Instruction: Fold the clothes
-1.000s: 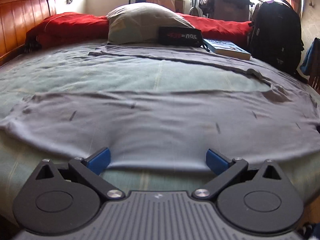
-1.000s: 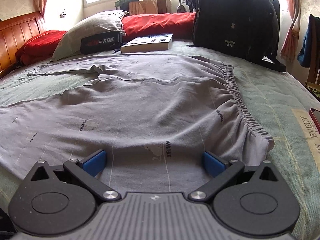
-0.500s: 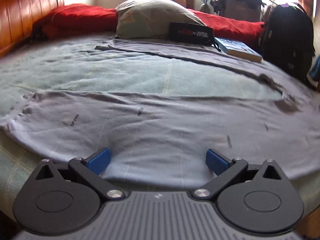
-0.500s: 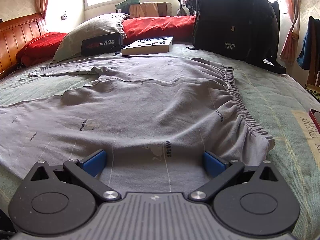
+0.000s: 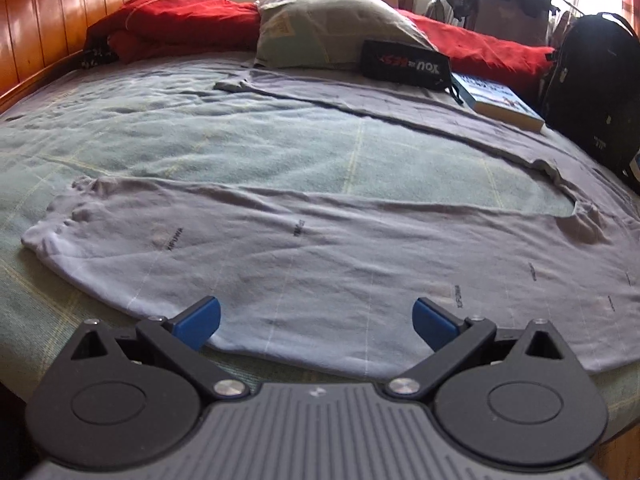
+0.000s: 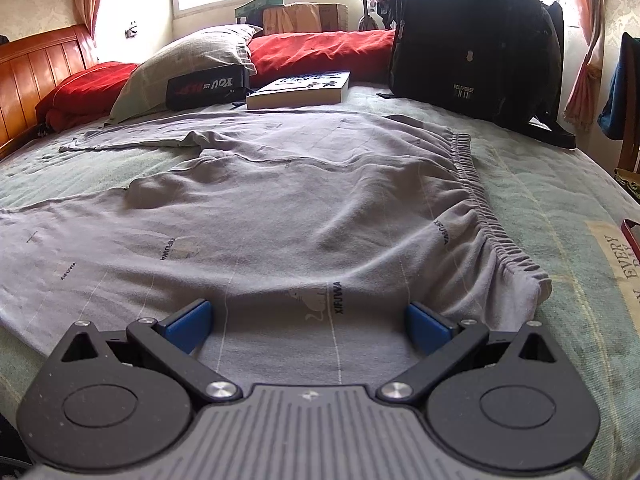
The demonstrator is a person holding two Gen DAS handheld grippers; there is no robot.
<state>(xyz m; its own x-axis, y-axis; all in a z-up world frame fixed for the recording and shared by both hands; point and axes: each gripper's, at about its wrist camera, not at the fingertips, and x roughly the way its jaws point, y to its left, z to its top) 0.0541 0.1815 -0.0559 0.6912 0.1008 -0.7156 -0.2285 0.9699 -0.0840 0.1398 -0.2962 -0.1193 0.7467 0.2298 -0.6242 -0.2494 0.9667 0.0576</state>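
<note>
Grey trousers lie spread flat across the bed, both legs splayed apart and the elastic waistband at the right. My left gripper is open above the near leg's lower edge, blue pads wide apart, nothing between them. Over the seat area near the waistband, my right gripper is open too, hovering just above the cloth. The far leg stretches toward the pillow.
A grey-green pillow, black pouch, book and black backpack sit at the far side with red bedding. Wooden headboard at left. A red phone edge lies at far right.
The left gripper has risen and tilted down, showing more of the near leg and its cuff. The right gripper has barely moved. Both stay open.
</note>
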